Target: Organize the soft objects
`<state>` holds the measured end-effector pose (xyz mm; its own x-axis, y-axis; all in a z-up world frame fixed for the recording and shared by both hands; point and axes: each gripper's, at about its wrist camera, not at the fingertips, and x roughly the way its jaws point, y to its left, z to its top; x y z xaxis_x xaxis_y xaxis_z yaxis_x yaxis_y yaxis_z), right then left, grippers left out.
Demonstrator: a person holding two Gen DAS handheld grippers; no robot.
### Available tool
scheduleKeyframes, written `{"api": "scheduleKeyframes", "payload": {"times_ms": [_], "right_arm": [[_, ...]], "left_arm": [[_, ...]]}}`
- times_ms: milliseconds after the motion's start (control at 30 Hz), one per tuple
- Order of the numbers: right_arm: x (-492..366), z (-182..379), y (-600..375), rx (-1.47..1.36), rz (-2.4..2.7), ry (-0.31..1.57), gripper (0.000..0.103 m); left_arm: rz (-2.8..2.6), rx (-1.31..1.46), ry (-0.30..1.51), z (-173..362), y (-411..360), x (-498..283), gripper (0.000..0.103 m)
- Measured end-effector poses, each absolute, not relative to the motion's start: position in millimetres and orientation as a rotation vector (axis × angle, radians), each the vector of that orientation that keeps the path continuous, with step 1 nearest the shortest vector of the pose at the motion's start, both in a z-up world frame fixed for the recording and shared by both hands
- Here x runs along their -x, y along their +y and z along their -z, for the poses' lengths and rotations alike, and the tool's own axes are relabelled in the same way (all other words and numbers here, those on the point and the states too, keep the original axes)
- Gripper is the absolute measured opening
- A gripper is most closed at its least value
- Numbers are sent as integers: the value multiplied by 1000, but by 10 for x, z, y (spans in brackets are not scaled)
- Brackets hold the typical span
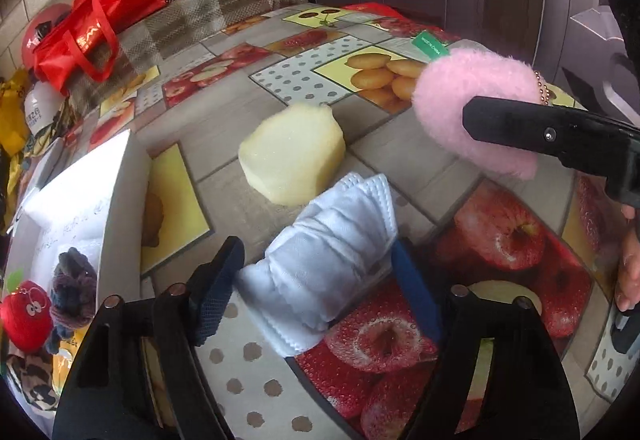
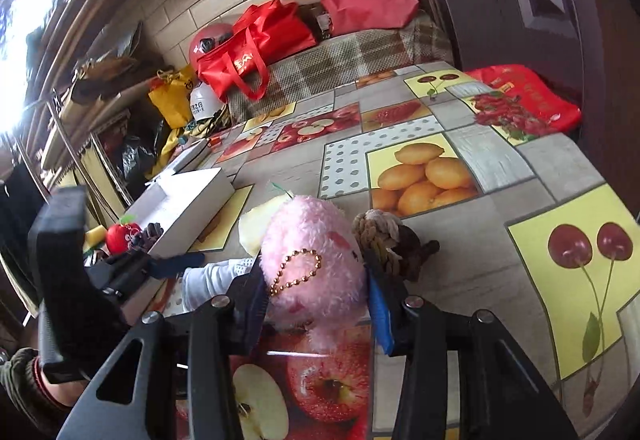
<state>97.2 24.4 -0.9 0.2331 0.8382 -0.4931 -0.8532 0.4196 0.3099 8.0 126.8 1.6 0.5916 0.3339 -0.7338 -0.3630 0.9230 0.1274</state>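
Midway through a tidy-up of soft things on a fruit-print bench [image 1: 248, 128]: the left claw [image 1: 316, 280] straddles a folded white cloth [image 1: 320, 256], its blue pads at either flank, the left one touching; whether it grips yet cannot be told. The right claw [image 2: 316, 292] pinches a pink plush toy [image 2: 316, 260] with a bead chain. Beyond, a pale yellow sponge [image 1: 292, 152] lies loose on the bench, and a brown knotted rope piece [image 2: 388, 240] sits just beside the plush. To the left, the white box [image 1: 120, 200] holds a red apple toy [image 1: 26, 316] and dark scrunchies [image 1: 74, 288]. By this view, at least 4 items remain outside the box.
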Motion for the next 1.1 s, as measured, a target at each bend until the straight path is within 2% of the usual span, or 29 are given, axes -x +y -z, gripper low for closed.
{"api": "scheduleKeyframes", "payload": {"times_ms": [67, 167, 400, 667, 1100], "right_arm": [[-995, 7, 231, 6, -1166, 667, 44], [-999, -9, 202, -12, -1166, 656, 44], [-826, -130, 44, -25, -1122, 512, 44], [-606, -224, -22, 26, -1062, 361, 44], [-458, -207, 118, 72, -1065, 371, 44]], "left_arm": [[-403, 46, 841, -12, 1273, -53, 55], [-388, 48, 810, -41, 1247, -2, 45], [-357, -14, 590, -299, 973, 350, 45], [-434, -35, 417, -471, 807, 762, 45], [-486, 57, 355, -507, 1028, 1087, 45]]}}
